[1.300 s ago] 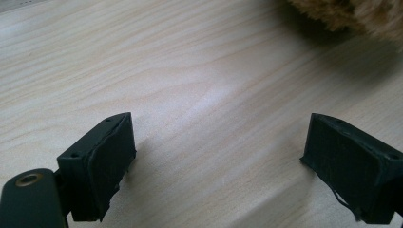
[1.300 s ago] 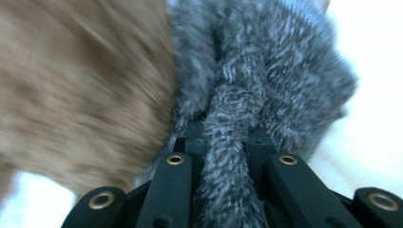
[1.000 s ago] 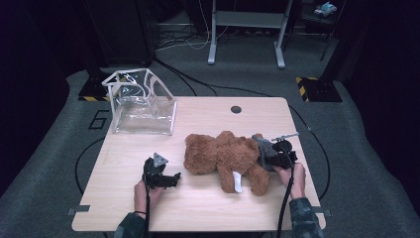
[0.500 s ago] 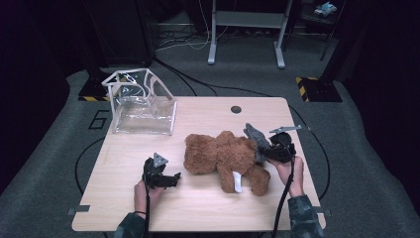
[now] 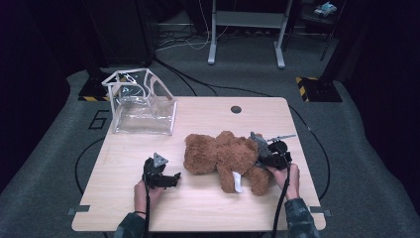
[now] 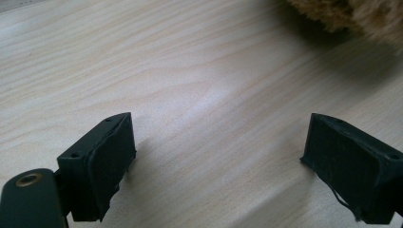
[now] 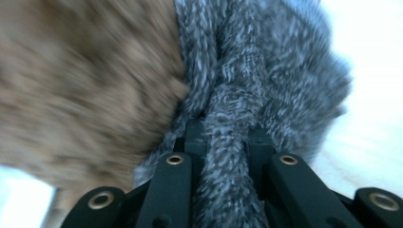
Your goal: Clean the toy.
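Note:
A brown teddy bear [image 5: 218, 154] lies on its side in the middle of the wooden table [image 5: 208, 213]. My right gripper [image 5: 259, 150] is at the bear's right end, shut on a grey knitted cloth [image 5: 255, 139]. In the right gripper view the cloth [image 7: 247, 71] runs between the jaws of that gripper [image 7: 228, 140], pressed against the brown fur [image 7: 85, 85]. My left gripper [image 5: 174, 178] rests on the table left of the bear, open and holding nothing. In the left gripper view this gripper [image 6: 218, 137] frames bare wood, with fur [image 6: 351, 14] at the top right.
A clear plastic bag on a white frame [image 5: 143, 106] stands at the table's back left corner. A small black round cap [image 5: 236, 109] sits in the tabletop near the back edge. A white tag [image 5: 236, 181] hangs from the bear's lower side.
My right gripper lifted the grey cloth up over the bear's end, then came back down a little closer to the bear. The left gripper stayed still.

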